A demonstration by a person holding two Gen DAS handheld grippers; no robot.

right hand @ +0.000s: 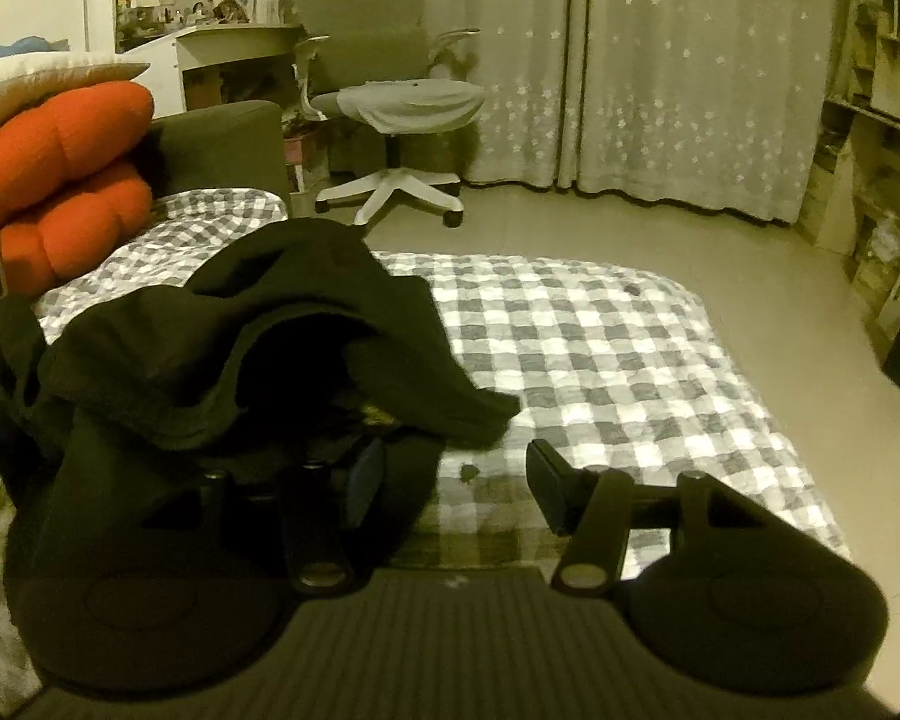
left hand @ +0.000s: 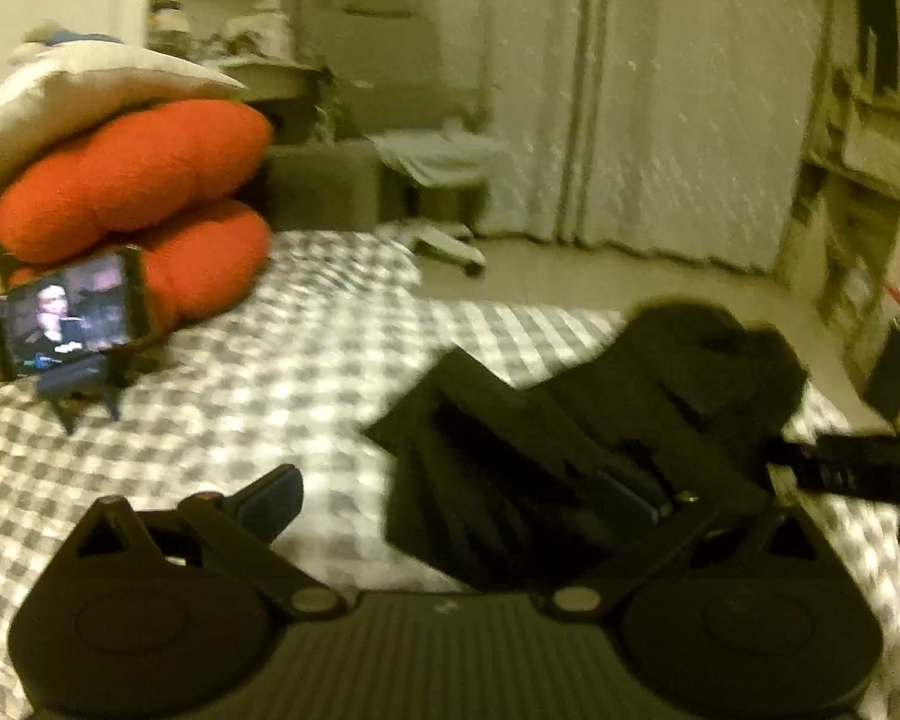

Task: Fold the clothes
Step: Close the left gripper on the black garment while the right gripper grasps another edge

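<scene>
A: While the room reads left to right, start at the red cushions (left hand: 132,204) under a pale pillow (left hand: 84,102), with a small screen (left hand: 66,315) propped in front of them on the checked bedspread (left hand: 240,384). How far along is the folding?

B: Barely begun, I'd judge. The black garment (right hand: 282,336) lies in a rumpled heap on the bedspread, no flat panel, no clean crease anywhere. Everything is left: spreading it out, then the folds.

A: And the left gripper (left hand: 450,498)?

B: Its jaws stand wide. One finger is over bare bedspread; the other is down among the dark cloth, which is bunched just beside it. The picture is blurred, but the pads are far apart and clamp nothing.

A: The garment itself?

B: Thick, soft, matt black, lobed into deep folds; one flap sticks out toward the open bedspread on the right. What kind of garment it is I cannot tell.

A: The right gripper (right hand: 456,480)?

B: Middling wide, nothing pinched. Cloth drapes over its left finger; the right finger is clear above the checks. Beyond are an office chair (right hand: 390,114) and curtains (right hand: 660,72).
</scene>
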